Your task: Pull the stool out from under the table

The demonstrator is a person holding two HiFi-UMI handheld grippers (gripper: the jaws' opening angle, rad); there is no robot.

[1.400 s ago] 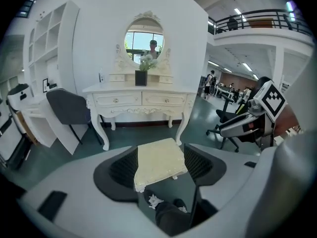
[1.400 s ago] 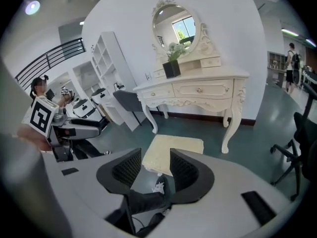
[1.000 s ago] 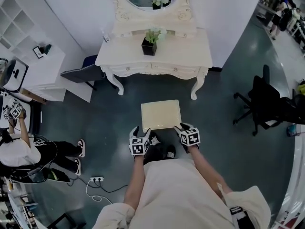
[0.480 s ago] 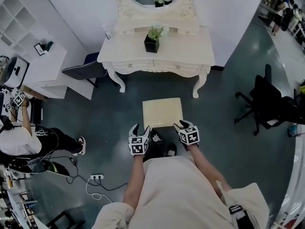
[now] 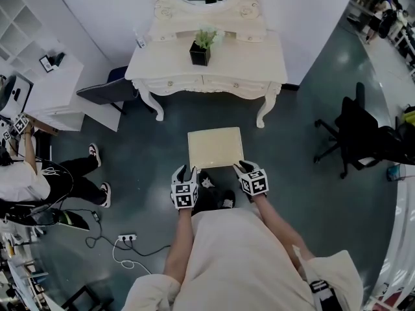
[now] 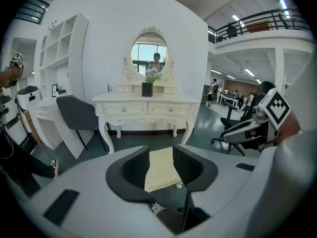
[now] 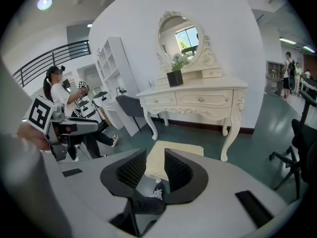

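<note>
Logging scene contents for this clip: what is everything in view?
stool: one, cream, floor, clear of table
dressing table: one, cream, against the wall
mirror: one, oval, above table
potted plant: one, black pot, on table
grey chair: one, left of table
office chair: one, black, right
power strip: one, white, floor
other person: one, seated far left
left tool: one, grey, by stool's near-left corner; jaws have just been closing, apart, nothing between
right tool: one, grey, by near-right corner; jaws likewise

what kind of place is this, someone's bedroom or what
Probably not a home: more likely a large open hall or studio with a staged bedroom corner. An ornate white dressing table with an oval mirror and a cream stool stand near a black office chair, under a railed upper gallery.
</note>
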